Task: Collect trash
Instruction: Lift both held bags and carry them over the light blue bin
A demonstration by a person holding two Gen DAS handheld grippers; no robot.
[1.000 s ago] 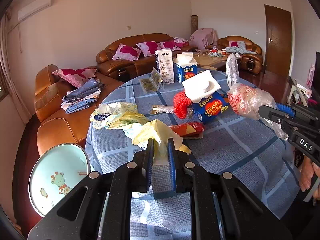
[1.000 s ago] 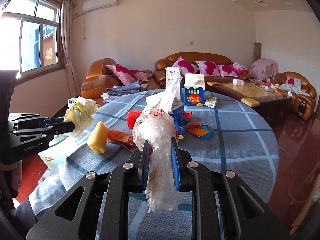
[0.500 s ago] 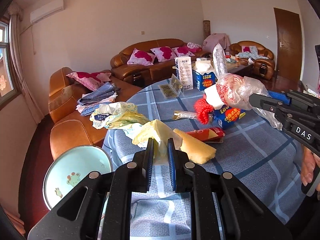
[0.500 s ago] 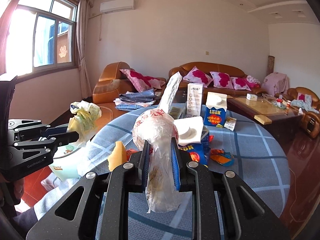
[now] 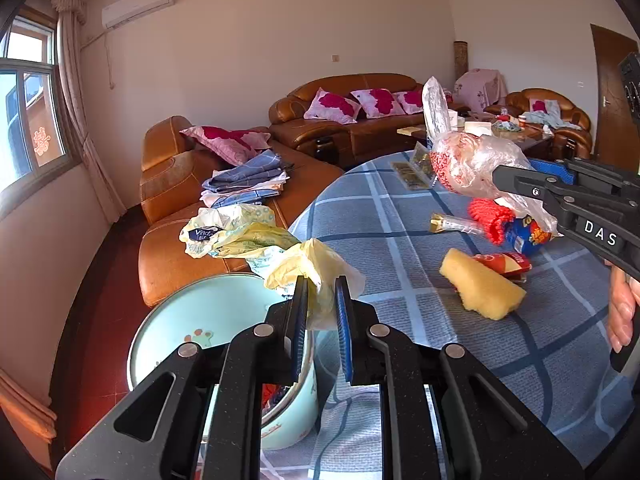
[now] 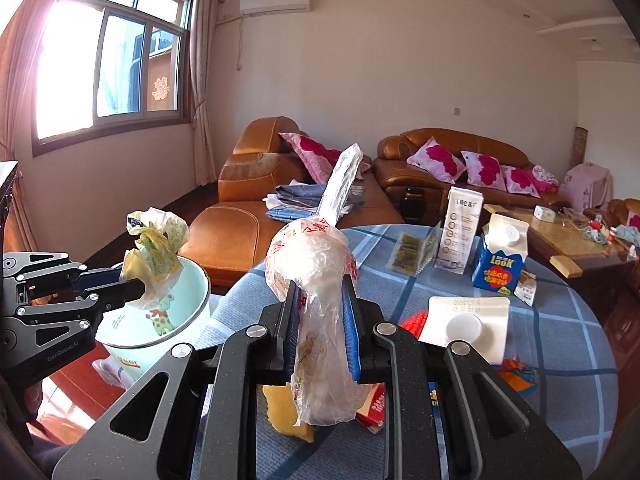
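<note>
My left gripper (image 5: pixel 321 294) is shut on a crumpled wad of yellow and white plastic wrappers (image 5: pixel 256 242), held over the rim of a pale green bin (image 5: pixel 200 320) with a giraffe print beside the table. The right wrist view shows that same left gripper (image 6: pixel 136 290) and its wrappers (image 6: pixel 156 248) above the bin (image 6: pixel 160 320). My right gripper (image 6: pixel 322 300) is shut on a clear plastic bag with red print (image 6: pixel 316 276), held above the table's left edge. Seen from the left wrist, the right gripper (image 5: pixel 500 178) and its bag (image 5: pixel 472 160) hang at the right.
On the round table with a blue checked cloth (image 5: pixel 400 216) lie a yellow sponge (image 5: pixel 480 286), a red packet (image 5: pixel 504 260), a red knitted scrubber (image 5: pixel 490 216) and blue milk cartons (image 6: pixel 500 260). Leather sofas (image 5: pixel 344 120) with pillows stand behind. A hand (image 5: pixel 622 312) holds the right gripper.
Both grippers have swung left with their loads, off the table's middle towards the bin. The bin now sits right under the left gripper's wrappers. Neither grip has changed.
</note>
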